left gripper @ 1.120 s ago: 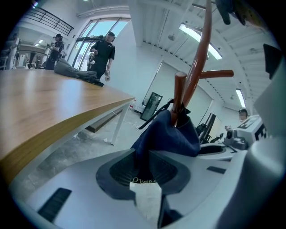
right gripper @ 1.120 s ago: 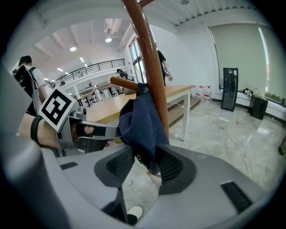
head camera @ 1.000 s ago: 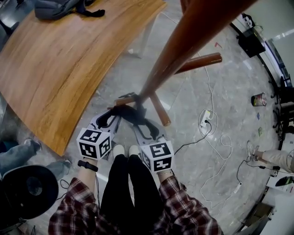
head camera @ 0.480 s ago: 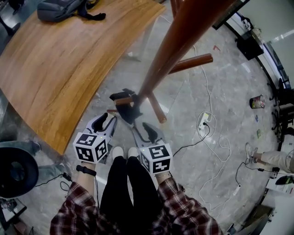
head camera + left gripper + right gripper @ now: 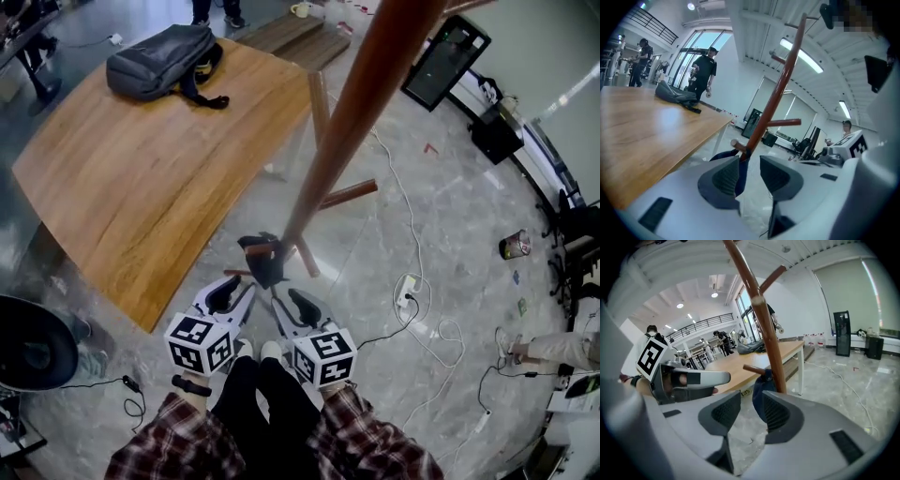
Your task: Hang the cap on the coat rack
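Note:
The dark blue cap (image 5: 265,264) hangs from a low peg (image 5: 255,250) of the brown wooden coat rack (image 5: 347,122), close to the pole. My left gripper (image 5: 232,292) stands just short of it, open; in the left gripper view the cap (image 5: 723,154) shows beyond the gripper (image 5: 750,176), with no pad touching it. My right gripper (image 5: 291,305) is beside the left one, also open. In the right gripper view the cap (image 5: 758,389) hangs off the peg (image 5: 753,370) past the empty jaws (image 5: 749,414).
A wooden table (image 5: 141,178) with a grey backpack (image 5: 159,70) stands to the left of the rack. Cables and a power strip (image 5: 408,286) lie on the marble floor at right, with a cup (image 5: 514,246) further out. A black round device (image 5: 33,352) sits at lower left.
Both grippers have drawn back from the cap, which stays on the peg. The left jaws have spread wider. The head view has tilted up, showing more of the table.

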`<move>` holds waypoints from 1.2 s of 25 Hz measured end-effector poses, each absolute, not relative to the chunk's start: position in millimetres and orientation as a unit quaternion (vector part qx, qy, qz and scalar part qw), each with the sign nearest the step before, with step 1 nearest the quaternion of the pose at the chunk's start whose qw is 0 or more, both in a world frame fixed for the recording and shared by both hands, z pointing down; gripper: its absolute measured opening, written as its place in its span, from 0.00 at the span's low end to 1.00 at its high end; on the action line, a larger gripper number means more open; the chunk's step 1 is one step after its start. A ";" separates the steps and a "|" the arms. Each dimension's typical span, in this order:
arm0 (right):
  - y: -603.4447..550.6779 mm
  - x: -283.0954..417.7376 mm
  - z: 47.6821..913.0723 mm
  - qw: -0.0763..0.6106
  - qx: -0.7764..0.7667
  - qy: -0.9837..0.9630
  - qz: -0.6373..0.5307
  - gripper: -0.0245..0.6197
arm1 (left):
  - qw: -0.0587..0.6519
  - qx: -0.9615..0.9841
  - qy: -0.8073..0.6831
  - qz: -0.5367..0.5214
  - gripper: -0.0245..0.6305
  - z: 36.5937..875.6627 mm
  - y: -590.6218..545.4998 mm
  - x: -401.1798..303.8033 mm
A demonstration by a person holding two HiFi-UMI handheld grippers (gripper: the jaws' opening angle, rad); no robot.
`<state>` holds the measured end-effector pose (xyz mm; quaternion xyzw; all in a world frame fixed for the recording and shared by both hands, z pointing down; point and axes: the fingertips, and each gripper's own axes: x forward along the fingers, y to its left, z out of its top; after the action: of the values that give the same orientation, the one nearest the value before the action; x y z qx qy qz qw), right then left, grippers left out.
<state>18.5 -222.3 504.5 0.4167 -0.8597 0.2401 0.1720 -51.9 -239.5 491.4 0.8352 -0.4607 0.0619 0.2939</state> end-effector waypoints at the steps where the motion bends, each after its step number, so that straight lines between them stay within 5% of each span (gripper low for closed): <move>1: -221.6 17.1 489.4 0.162 0.413 -0.865 0.235 0.27 | 0.285 0.841 -0.458 0.056 0.25 475.7 -235.9 -50.3; 10: -197.1 15.3 345.5 0.097 0.377 -0.911 0.135 0.22 | 0.217 0.868 -0.442 0.064 0.21 361.9 -201.8 -35.9; 15: -187.8 22.2 292.1 0.068 0.373 -0.921 0.091 0.08 | 0.183 0.879 -0.440 0.025 0.10 305.8 -195.5 -29.9; 30: -187.1 38.4 249.9 0.034 0.369 -0.925 0.084 0.05 | 0.127 0.899 -0.419 -0.002 0.05 244.1 -180.1 -11.4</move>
<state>38.4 -187.1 249.9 0.3689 -0.9250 0.0841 0.0339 -11.4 -180.1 244.1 0.8991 -0.4190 -0.0024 0.1268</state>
